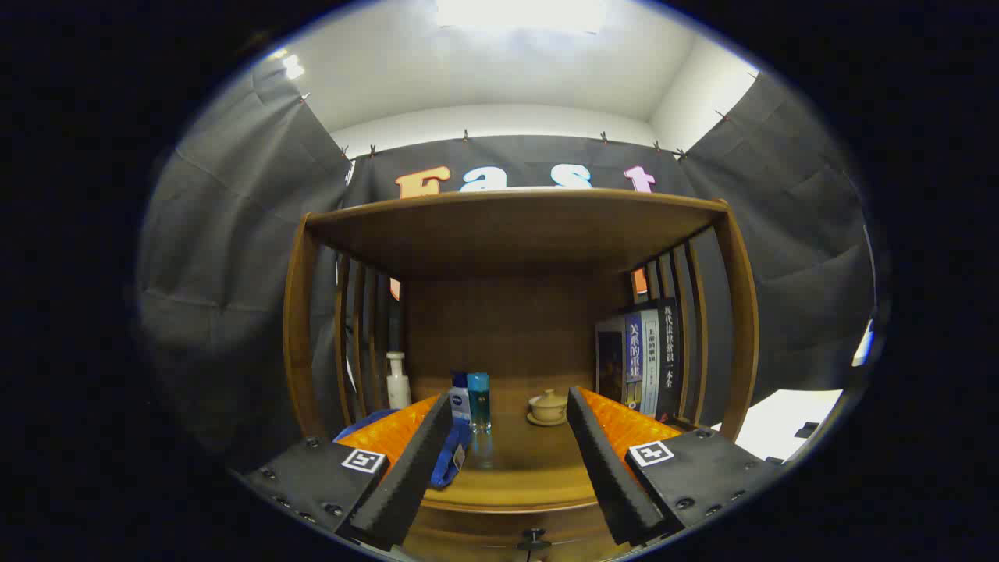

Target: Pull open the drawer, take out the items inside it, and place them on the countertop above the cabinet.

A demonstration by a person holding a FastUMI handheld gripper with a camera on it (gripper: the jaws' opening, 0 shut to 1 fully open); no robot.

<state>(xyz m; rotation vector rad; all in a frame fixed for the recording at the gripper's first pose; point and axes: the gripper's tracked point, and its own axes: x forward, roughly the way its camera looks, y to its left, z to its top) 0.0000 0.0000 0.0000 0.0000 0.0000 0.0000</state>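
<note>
Nearest to me, my hand-held gripper (pixel 509 425) points forward with its two fingers (pixel 406 468) spread well apart and nothing between them. Just below and between the fingers sits a small dark drawer knob (pixel 534 537) on the cabinet front; whether the drawer is shut or pulled out I cannot tell. Above the knob runs the rounded front edge of the wooden surface (pixel 511 488), under a wooden shelf top (pixel 507 226) with slatted sides.

Going left to right on that surface: a white bottle (pixel 398 380) stands far back by the left slats. A blue cloth-like thing (pixel 450 462) lies beside and partly behind my left finger. Two small bottles (pixel 471 400), one with a white label and one clear blue, stand upright side by side just beyond the left finger's tip. A pale lidded cup on a saucer (pixel 548 407) sits further back, between the fingers. Books (pixel 646 355) stand upright against the right slats, beyond my right finger.
</note>
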